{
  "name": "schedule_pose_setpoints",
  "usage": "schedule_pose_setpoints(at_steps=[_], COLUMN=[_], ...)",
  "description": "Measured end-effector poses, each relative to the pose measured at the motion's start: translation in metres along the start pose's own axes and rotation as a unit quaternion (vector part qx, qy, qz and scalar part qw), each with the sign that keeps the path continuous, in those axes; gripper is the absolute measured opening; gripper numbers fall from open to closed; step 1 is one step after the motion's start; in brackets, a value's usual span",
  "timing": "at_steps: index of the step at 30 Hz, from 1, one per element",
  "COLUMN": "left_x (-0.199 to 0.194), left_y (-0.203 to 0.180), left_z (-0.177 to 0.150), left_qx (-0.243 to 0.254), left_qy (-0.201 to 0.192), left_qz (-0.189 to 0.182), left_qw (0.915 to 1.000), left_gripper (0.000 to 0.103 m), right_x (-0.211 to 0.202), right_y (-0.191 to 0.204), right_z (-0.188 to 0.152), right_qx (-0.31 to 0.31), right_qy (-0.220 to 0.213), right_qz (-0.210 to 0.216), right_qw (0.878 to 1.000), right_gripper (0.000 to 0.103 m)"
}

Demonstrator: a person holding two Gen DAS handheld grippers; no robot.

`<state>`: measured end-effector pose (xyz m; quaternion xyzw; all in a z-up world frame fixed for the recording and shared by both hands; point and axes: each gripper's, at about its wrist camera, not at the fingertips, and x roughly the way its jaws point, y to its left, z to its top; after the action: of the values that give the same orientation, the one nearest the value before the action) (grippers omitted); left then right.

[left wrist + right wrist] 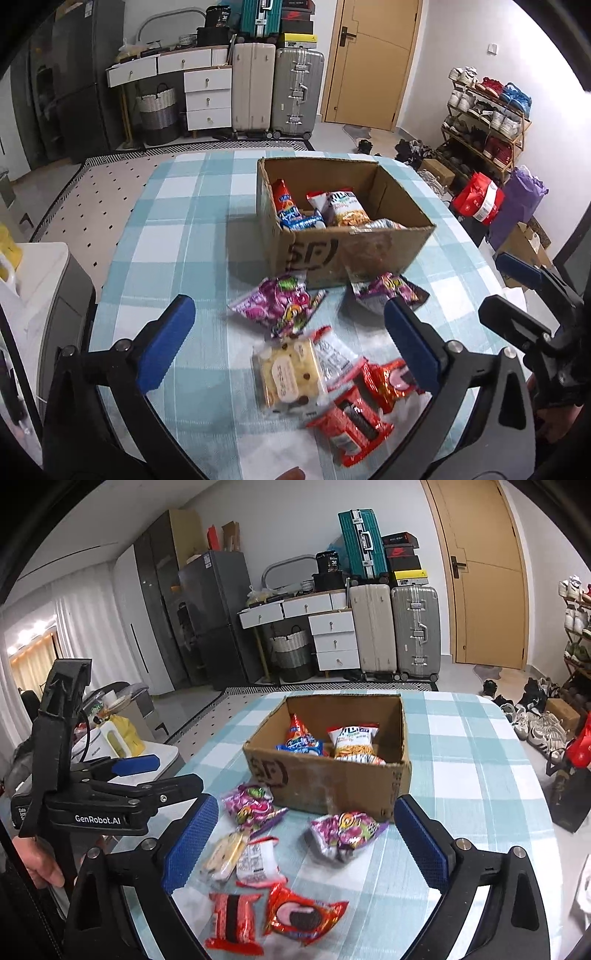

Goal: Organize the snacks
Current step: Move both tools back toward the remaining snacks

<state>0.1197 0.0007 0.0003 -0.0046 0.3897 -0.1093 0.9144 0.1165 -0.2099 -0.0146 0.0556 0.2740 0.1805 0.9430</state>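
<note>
An open cardboard box (pixel 369 254) (pixel 325 782) stands mid-table with several snack packets inside. In front of it lie loose packets: two purple candy packets (pixel 273 306) (pixel 388 291), a cream cracker packet (pixel 288 373), a white packet (pixel 336 354) and two red packets (pixel 351 428) (pixel 391 380). My left gripper (pixel 289 301) hovers open above this pile with nothing between its pads. My right gripper (pixel 306 801) is also open and empty, over the purple packet (pixel 347 830) and the red cookie packet (pixel 303 915).
The table wears a blue-and-white checked cloth (pixel 461 760); its edge curves away at left and right. A white appliance (pixel 33 280) stands close on the left. Suitcases (pixel 277 88), drawers and a shoe rack (pixel 487 118) line the far room. A hand (pixel 40 867) holds the left gripper.
</note>
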Motion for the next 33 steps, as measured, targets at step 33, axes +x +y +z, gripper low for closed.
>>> schedule_pose_setpoints(at_steps=[33], left_x=[0.001], left_y=[-0.003], left_z=[-0.106], left_qx=[-0.021], left_qy=[0.053], left_qz=[0.004], left_qw=[0.9984], left_gripper=[0.102], right_x=[0.032], right_y=[0.013], right_z=[-0.102], right_qx=[0.008], right_qy=[0.100], right_qz=[-0.013], right_qw=[0.995], right_gripper=[0.099])
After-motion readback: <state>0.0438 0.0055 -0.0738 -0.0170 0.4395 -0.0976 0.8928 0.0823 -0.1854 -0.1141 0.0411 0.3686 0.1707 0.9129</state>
